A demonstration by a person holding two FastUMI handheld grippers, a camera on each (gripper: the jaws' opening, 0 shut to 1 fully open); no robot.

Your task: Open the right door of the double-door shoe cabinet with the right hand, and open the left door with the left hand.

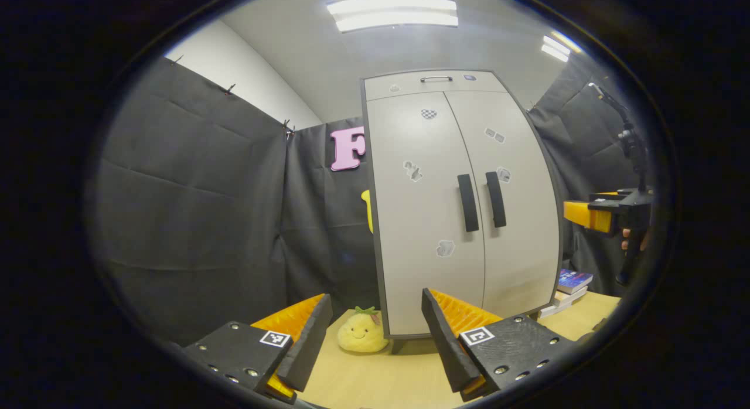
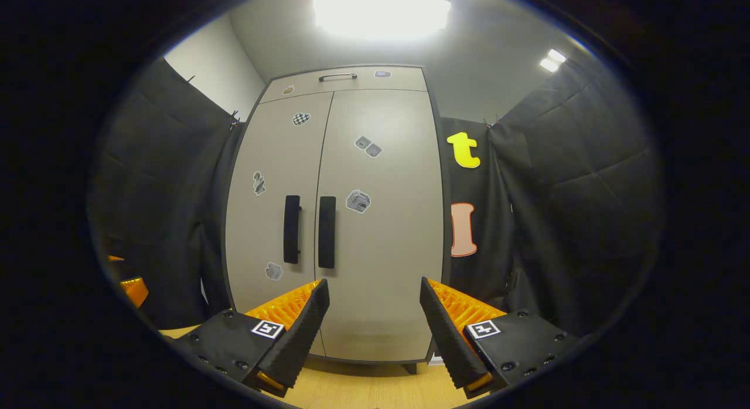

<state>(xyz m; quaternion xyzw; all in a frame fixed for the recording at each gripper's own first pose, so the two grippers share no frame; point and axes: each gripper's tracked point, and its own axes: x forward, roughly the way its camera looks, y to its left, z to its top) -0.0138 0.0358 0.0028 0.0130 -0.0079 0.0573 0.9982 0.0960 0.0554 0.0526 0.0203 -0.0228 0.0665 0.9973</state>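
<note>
In the left gripper view, the left gripper (image 1: 375,333) sits low and near, its jaws spread wide with nothing between them, above a pale wooden table (image 1: 381,379). Just beyond its fingers a small yellow plush toy (image 1: 362,334) with a green tuft rests on the table, close to the cabinet's left foot. Farther back stands the shoe cabinet (image 1: 463,204), upright, pale grey with a dark frame. Both doors are closed: the left door (image 1: 422,221) and the right door (image 1: 515,221) meet at a centre seam, with the left handle (image 1: 467,203) and the right handle (image 1: 495,199) as two dark vertical bars side by side, each just beside the seam. Small stickers dot both doors. A narrow top panel carries a slim horizontal handle. To the right of the cabinet a stack of books (image 1: 571,285) lies on the table, and above it the right gripper (image 1: 586,214) hangs in the air, well apart from the doors, held by a hand (image 1: 636,239).

In the right gripper view, the right gripper's own jaws are spread, holding nothing, and the cabinet faces it, doors shut.
</note>
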